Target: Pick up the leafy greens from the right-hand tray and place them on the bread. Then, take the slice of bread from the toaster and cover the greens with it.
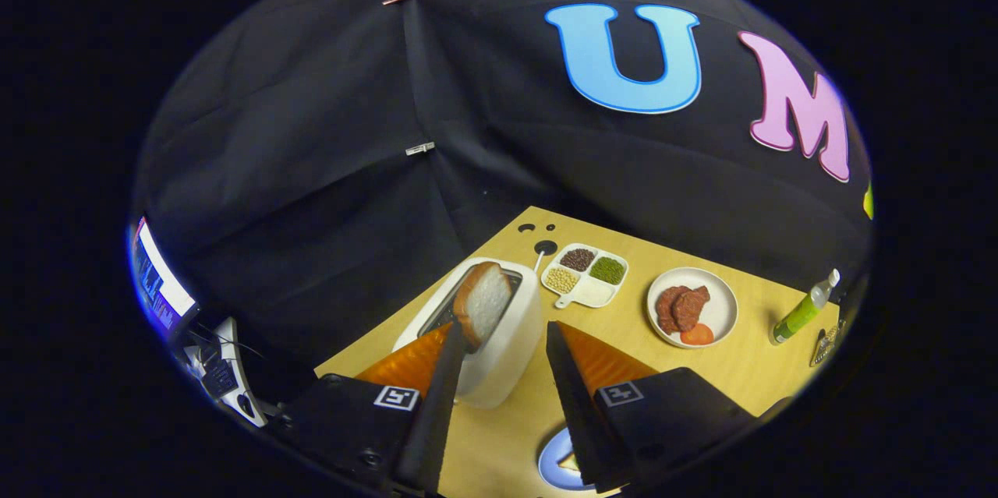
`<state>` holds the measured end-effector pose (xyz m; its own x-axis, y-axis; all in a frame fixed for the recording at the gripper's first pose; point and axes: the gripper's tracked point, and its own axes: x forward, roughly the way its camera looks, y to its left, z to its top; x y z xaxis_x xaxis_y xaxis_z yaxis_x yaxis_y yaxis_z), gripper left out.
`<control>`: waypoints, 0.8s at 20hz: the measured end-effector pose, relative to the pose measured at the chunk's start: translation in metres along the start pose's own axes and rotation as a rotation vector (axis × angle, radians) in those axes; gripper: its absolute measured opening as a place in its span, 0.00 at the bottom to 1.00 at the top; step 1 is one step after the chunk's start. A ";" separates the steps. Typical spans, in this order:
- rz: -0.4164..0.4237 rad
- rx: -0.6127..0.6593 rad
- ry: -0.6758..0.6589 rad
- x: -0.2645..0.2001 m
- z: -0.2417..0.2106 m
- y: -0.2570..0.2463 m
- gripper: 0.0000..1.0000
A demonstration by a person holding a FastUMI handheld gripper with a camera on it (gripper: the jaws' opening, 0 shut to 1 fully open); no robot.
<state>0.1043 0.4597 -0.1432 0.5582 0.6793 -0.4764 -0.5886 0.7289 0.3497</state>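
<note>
While claw (505,338) gapes — one bread slice (483,302), toaster (499,342)

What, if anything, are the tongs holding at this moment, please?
Nothing: the tongs stand open, one finger beside the bread slice upright in the toaster.

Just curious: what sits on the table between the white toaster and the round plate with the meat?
In the gripper view, a white divided dish of beans and seeds, beyond the open tongs.
</note>
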 end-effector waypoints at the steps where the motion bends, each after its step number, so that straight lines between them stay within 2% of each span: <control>1: -0.007 -0.005 0.006 0.013 0.002 0.007 0.70; 8: -0.106 -0.023 0.078 0.083 -0.001 0.015 0.73; 16: -0.193 -0.033 0.177 0.123 -0.026 0.008 0.73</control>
<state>0.1534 0.5465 -0.2200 0.5530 0.5000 -0.6664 -0.5013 0.8386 0.2132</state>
